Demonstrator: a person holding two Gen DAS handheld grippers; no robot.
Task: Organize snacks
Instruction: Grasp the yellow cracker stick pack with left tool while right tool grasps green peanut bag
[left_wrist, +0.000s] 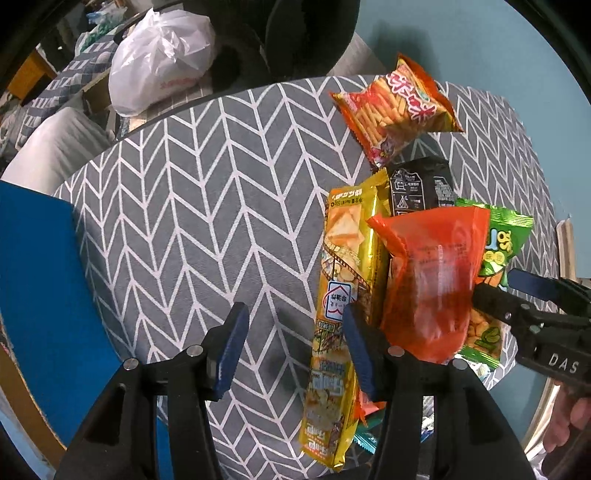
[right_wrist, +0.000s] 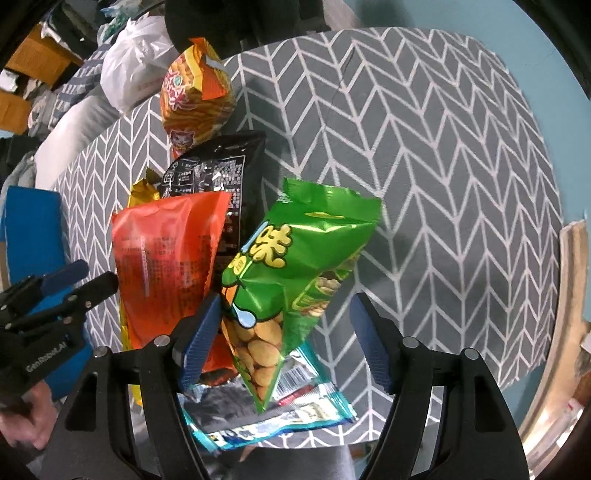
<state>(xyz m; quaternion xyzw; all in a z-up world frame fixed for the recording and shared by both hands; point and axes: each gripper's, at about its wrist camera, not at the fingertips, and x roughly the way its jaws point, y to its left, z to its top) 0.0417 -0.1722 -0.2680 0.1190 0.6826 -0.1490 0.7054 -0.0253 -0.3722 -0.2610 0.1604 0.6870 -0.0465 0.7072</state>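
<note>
Cataloguing from the left wrist view, we found the snacks heaped at the right side of the round table's chevron cloth (left_wrist: 192, 221): a long yellow pack (left_wrist: 341, 295) lying flat, an orange bag (left_wrist: 428, 280) propped over it, a black pack (left_wrist: 421, 184) behind, a green peanut bag (left_wrist: 496, 243) partly hidden, and an orange stick-snack bag (left_wrist: 395, 110) apart at the far edge. All judged light, soft and crinkly, their film slippery and the contents crushable; best taken by a sealed end or a flat seam, not the puffed middle. Left gripper (left_wrist: 291, 343) stood partly apart and held nothing, its right pad just beside the yellow pack; contact could not be told. Right gripper's housing read "DAS". Pack lettering appeared East Asian and was not legible to us. From the right wrist view, the green peanut bag (right_wrist: 295, 266) stood tilted between the fingers of the right gripper (right_wrist: 288, 332), which were parted about half-way; the left pad (right_wrist: 199, 332) lay at the bag's edge, the right pad (right_wrist: 369, 339) clear of it, so nothing was clamped. A teal-edged packet (right_wrist: 295, 413) lay beneath. Left gripper's housing read "GenRobot.AI".
</note>
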